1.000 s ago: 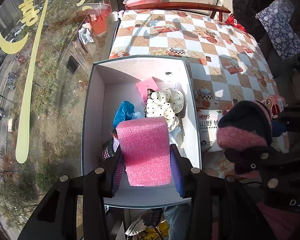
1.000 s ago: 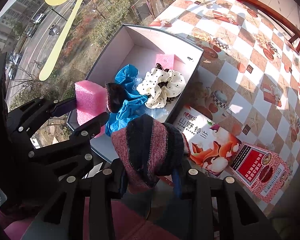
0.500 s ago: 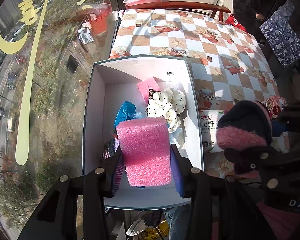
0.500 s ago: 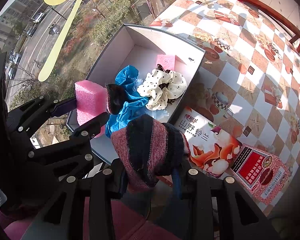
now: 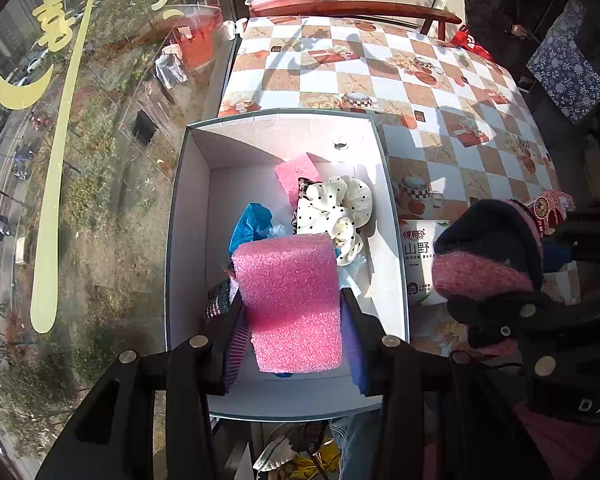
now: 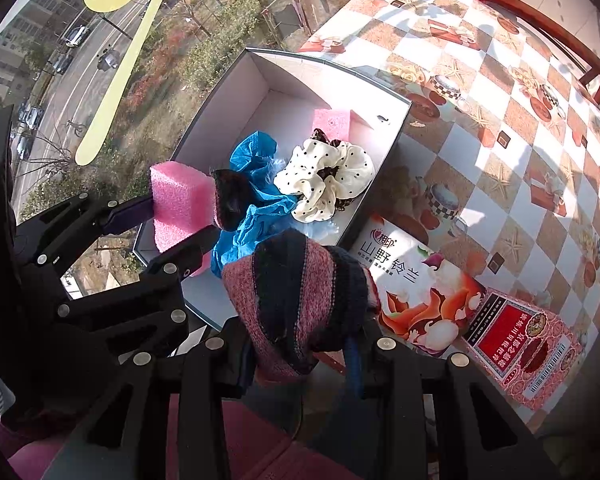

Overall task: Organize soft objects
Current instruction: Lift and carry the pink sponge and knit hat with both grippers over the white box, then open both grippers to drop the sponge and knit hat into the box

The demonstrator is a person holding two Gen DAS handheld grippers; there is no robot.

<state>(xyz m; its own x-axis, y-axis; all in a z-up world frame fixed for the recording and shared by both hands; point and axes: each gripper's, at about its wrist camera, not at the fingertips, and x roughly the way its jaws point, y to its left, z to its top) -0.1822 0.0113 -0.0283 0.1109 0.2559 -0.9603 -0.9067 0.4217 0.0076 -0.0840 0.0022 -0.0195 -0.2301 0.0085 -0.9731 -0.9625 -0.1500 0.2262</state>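
My left gripper (image 5: 290, 332) is shut on a pink foam block (image 5: 292, 300), held over the near end of the white open box (image 5: 186, 216); the same foam block (image 6: 180, 204) shows at the left of the right wrist view. My right gripper (image 6: 300, 344) is shut on a pink and dark striped knitted sock (image 6: 300, 300), held over the box's near right edge. Inside the box lie a second pink foam piece (image 5: 296, 174), a white polka-dot scrunchie (image 6: 324, 178), a blue crumpled cloth (image 6: 256, 200) and a dark striped sock (image 5: 220, 300) partly hidden by the left fingers.
The box sits at the left edge of a checkered tablecloth (image 5: 380, 64) beside a large window. A white packet with printed characters (image 6: 412, 292) and a red patterned box (image 6: 520, 356) lie right of the box. A person in dark clothes (image 5: 492, 12) sits at the far end.
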